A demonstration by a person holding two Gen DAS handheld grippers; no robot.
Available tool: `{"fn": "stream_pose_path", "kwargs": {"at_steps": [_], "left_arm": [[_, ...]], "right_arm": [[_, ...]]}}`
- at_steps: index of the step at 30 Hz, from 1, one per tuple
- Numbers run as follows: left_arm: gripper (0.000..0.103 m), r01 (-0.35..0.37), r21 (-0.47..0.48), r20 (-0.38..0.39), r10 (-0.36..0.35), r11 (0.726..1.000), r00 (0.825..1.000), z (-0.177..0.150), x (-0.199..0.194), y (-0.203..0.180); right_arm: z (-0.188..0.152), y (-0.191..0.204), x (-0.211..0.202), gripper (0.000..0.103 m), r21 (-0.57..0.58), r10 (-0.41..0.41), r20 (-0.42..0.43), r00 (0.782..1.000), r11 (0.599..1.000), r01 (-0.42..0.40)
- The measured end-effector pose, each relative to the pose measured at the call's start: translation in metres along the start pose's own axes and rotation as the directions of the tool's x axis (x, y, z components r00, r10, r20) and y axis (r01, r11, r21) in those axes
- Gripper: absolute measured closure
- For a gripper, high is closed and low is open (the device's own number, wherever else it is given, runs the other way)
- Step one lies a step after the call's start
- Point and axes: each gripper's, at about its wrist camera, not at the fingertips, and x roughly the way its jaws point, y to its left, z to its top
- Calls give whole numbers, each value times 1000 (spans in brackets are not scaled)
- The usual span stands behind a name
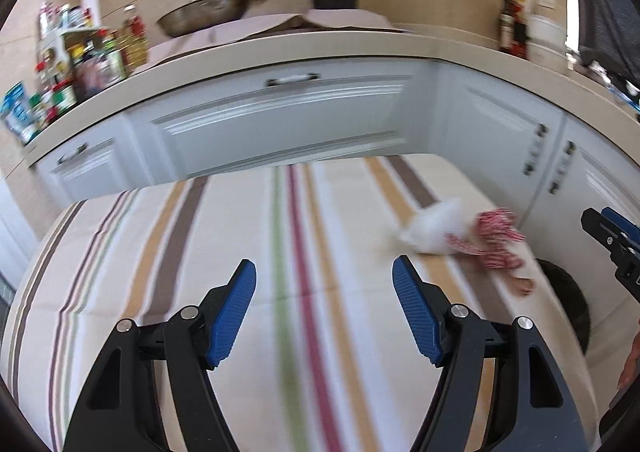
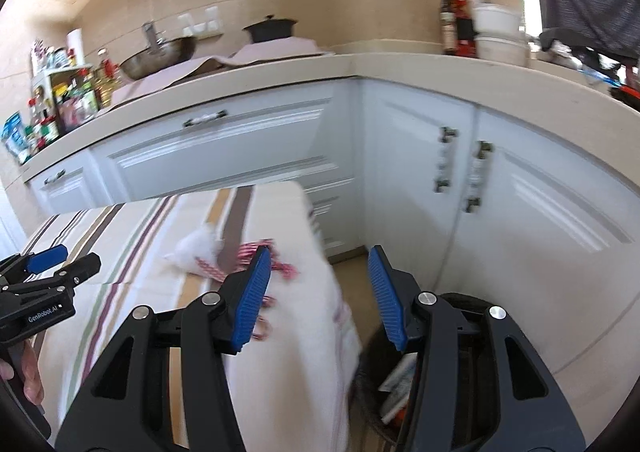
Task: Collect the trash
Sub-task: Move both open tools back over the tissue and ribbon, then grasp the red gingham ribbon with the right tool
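Hovering over a bench [image 1: 240, 236] draped in striped cloth, the left hand-held gripper [image 1: 324, 272] spreads its blue pads wide, holding nothing. Farther right, a crumpled white tissue [image 1: 434, 226] and a red-and-white checked wrapper [image 1: 496, 238] lie touching near the cloth's right edge. At far right, the right hand-held gripper [image 2: 320, 256] also gapes empty, poised above the bench's edge and a dark trash bin [image 2: 374, 396] on the floor, scraps visible inside.
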Motion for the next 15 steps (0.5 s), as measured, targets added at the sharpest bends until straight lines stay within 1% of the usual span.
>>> {"fn": "stream_pose_path", "kwargs": {"at_steps": [6,12,15], "left_arm": [[34,-49,-56,-13,49,997,999,-3,7,36],[34,-73,-96,-31,71,993,997,-8,13,58],[34,-77,-111,-38,74,991,997,-10,15,65]], "right_arm": [[5,28,22,53,-36,31,-40,999,999,-33],[6,41,45,54,-49,24,-103,994,998,-29],[6,47,60,54,-57,17,-154,988,998,-26]]}}
